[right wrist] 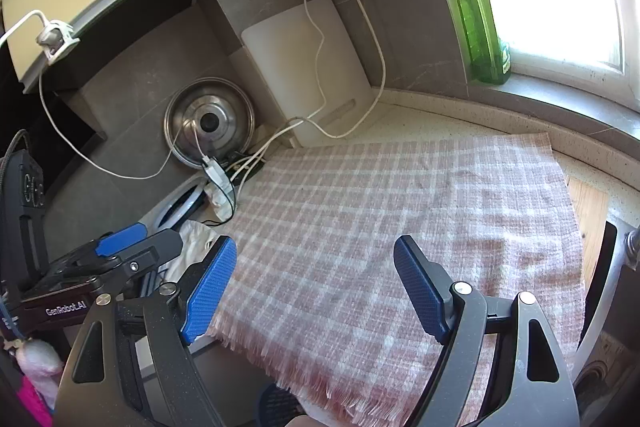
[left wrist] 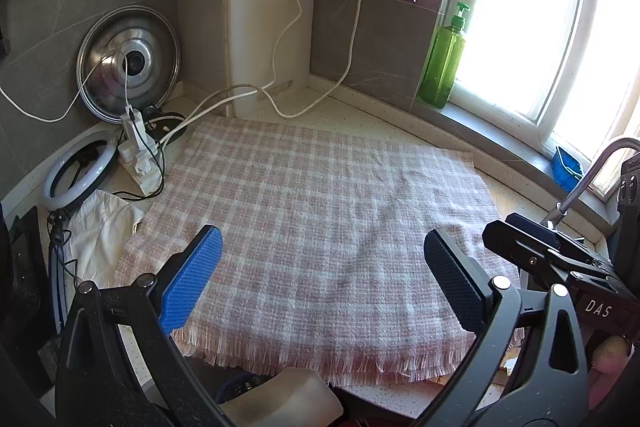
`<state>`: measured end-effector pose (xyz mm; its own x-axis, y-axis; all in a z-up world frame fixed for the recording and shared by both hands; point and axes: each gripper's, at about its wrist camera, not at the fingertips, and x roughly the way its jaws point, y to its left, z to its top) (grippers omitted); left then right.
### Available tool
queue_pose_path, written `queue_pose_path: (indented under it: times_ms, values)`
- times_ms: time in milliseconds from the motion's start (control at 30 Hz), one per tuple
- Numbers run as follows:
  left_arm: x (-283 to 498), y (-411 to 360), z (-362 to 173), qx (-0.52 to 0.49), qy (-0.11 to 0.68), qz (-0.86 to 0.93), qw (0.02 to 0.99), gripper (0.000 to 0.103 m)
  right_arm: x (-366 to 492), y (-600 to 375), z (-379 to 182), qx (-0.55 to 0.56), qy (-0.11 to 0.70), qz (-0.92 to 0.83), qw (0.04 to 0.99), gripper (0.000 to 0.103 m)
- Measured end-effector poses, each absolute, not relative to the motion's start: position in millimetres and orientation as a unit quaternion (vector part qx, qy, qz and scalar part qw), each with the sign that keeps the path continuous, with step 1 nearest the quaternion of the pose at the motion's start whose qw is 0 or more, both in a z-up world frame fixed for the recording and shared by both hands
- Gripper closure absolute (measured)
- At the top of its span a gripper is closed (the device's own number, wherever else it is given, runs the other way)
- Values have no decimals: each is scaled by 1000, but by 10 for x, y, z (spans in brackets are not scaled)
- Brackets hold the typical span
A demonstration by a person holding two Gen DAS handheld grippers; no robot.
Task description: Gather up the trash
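Observation:
A pink and white checked cloth (left wrist: 320,227) lies flat on the counter; it also shows in the right wrist view (right wrist: 400,227). No trash item shows on it. A crumpled white cloth or paper (left wrist: 100,231) lies at the cloth's left edge, also seen in the right wrist view (right wrist: 192,247). My left gripper (left wrist: 320,279) is open and empty above the cloth's near edge. My right gripper (right wrist: 316,287) is open and empty above the cloth's near left part. Each gripper shows at the edge of the other's view.
A pot lid (left wrist: 128,63) and a white cutting board (left wrist: 268,43) lean on the back wall. A power strip with cables (left wrist: 138,155) and a ring light (left wrist: 76,175) sit at the left. A green soap bottle (left wrist: 444,63) stands on the window sill. A faucet (left wrist: 592,171) is at right.

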<state>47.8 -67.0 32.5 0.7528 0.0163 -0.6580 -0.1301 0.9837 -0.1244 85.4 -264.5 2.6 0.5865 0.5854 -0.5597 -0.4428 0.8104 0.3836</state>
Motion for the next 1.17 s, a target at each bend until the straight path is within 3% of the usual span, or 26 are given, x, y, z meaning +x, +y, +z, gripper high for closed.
queue_pose_path:
  times_ms: [1167]
  values:
    - [443, -663, 332, -52, 334, 59, 939, 1, 971, -2611, -98, 106, 375, 296, 872, 22]
